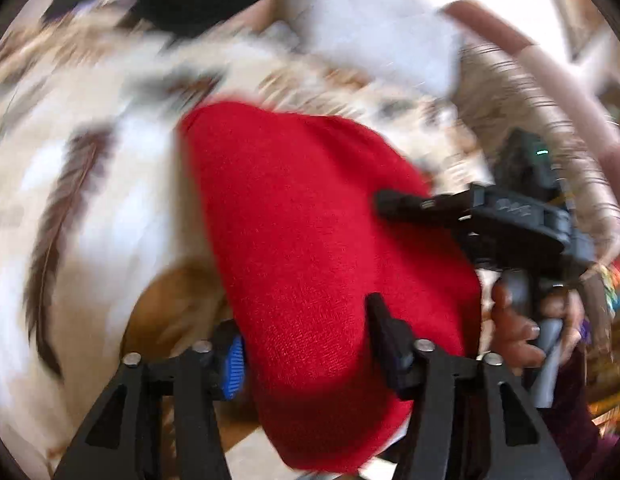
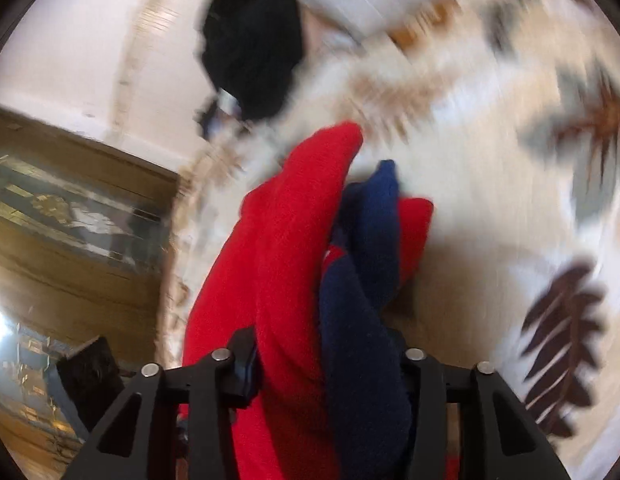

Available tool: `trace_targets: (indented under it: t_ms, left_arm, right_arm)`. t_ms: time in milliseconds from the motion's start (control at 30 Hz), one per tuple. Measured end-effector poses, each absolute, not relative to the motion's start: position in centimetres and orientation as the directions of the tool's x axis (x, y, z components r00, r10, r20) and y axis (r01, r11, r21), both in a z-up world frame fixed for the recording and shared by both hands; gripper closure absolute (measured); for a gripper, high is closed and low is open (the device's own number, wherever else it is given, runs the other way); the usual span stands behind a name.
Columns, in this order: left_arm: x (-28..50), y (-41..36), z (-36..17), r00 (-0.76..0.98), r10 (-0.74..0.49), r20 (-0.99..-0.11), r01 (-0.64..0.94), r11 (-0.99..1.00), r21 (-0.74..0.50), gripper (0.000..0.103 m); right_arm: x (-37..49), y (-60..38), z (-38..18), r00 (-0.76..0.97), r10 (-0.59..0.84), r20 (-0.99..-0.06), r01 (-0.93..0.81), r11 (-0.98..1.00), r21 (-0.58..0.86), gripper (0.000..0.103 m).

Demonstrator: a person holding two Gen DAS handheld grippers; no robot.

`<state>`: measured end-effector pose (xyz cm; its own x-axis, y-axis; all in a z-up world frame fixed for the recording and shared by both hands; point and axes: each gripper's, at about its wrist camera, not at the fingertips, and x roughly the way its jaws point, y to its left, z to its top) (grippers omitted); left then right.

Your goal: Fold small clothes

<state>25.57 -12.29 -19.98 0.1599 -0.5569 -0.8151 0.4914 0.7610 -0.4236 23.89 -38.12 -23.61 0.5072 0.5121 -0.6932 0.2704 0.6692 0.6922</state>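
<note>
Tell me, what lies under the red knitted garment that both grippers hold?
Under the red knitted garment a cream bedcover with brown feather prints shows, with a tan patch beside the left gripper. The part directly below the cloth is covered. The right gripper also holds dark blue fabric.

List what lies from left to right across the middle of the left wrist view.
Brown feather print on the pale cloth → red garment → the other hand-held gripper, reaching in from the right → the hand that holds it.
</note>
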Motion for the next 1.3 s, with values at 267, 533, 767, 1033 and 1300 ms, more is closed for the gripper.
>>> trace_targets:
  t_ms: [267, 533, 767, 1033, 1300]
  left_arm:
    - [22.7, -9.3, -14.6, 0.398, -0.509, -0.763, 0.541, 0.802, -0.253, 0.03]
    - [20.9, -9.8, -17.8, 0.479, -0.347, -0.807, 0.476, 0.875, -0.094, 0.02]
    - [17.9, -10.3, -14.1, 0.565, -0.267, -0.781, 0.463, 0.886, 0.033, 0.02]
    - [13.0, -9.3, -6.4, 0.742, -0.219, -0.633, 0.388, 0.911, 0.139, 0.015]
    - [8.2, -8.7, -0.1, 0.857, -0.184, -0.482, 0.318, 0.924, 0.213, 0.006]
  right_arm:
    - [19.7, -39.8, -17.6, 0.681, 0.359, -0.639, 0.234, 0.72, 0.654, 0.04]
    - [22.7, -35.6, -19.6, 0.572, 0.393, -0.719, 0.233, 0.763, 0.603, 0.069]
    - [21.0, -34.4, -17.4, 0.557, 0.283, -0.781, 0.242, 0.844, 0.479, 0.075]
    - [13.2, -31.5, -9.1, 0.639, 0.068, -0.766, 0.179, 0.956, 0.234, 0.075]
    - [6.2, -29.7, -4.5, 0.713, -0.011, -0.701, 0.171, 0.972, 0.158, 0.075]
